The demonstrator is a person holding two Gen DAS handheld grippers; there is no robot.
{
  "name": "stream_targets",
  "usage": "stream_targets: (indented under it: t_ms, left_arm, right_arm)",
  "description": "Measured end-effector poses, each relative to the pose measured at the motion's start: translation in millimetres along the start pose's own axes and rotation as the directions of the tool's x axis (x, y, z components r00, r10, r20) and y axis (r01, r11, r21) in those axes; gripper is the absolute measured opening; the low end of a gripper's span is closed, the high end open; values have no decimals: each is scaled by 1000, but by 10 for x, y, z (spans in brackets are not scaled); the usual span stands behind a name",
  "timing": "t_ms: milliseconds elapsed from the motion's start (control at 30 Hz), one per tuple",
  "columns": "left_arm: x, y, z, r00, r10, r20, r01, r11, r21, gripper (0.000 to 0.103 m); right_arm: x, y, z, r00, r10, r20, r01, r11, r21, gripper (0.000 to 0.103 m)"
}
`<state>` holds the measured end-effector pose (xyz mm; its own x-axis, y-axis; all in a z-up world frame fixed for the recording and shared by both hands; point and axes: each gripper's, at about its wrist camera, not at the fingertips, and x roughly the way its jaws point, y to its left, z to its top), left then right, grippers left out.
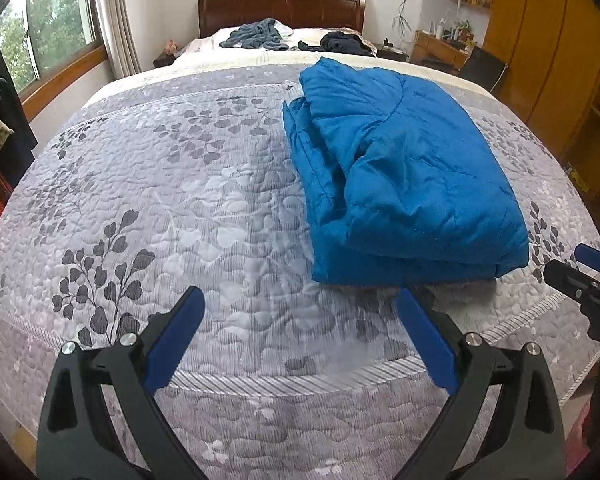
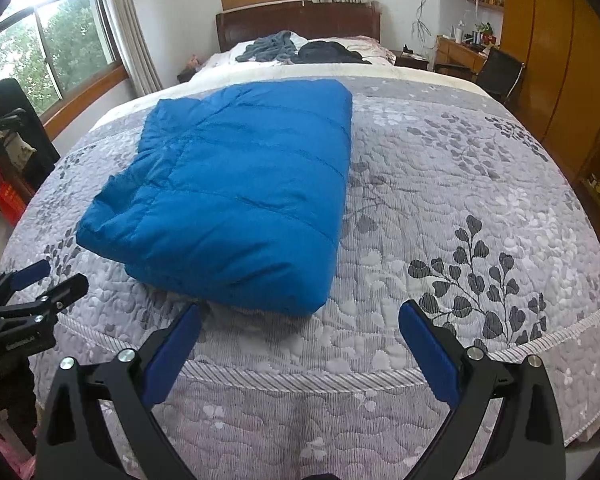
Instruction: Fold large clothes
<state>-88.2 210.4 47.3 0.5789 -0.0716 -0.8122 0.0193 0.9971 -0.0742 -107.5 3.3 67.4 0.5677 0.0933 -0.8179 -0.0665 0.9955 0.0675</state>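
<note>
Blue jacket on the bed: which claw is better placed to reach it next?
Right, marginally. The folded blue jacket lies straight ahead of the open right claw; from the open left claw it sits off to the right.

Folded blue jacket (image 2: pixel 236 196) on quilted bed (image 2: pixel 440 208)

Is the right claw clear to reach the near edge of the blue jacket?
Probably yes. The right claw is open, and only bare bedspread lies between it and the folded blue jacket.
</note>
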Motion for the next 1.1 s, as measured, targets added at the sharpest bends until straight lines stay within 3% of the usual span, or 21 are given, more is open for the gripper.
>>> stream_targets:
  t_ms: [1100]
  left_arm:
    - [64,-14,-3,999,12,-38,-12,1000,-8,96]
  right_arm:
    - [84,-8,16,1000,-20,-22,19,1000,-11,99]
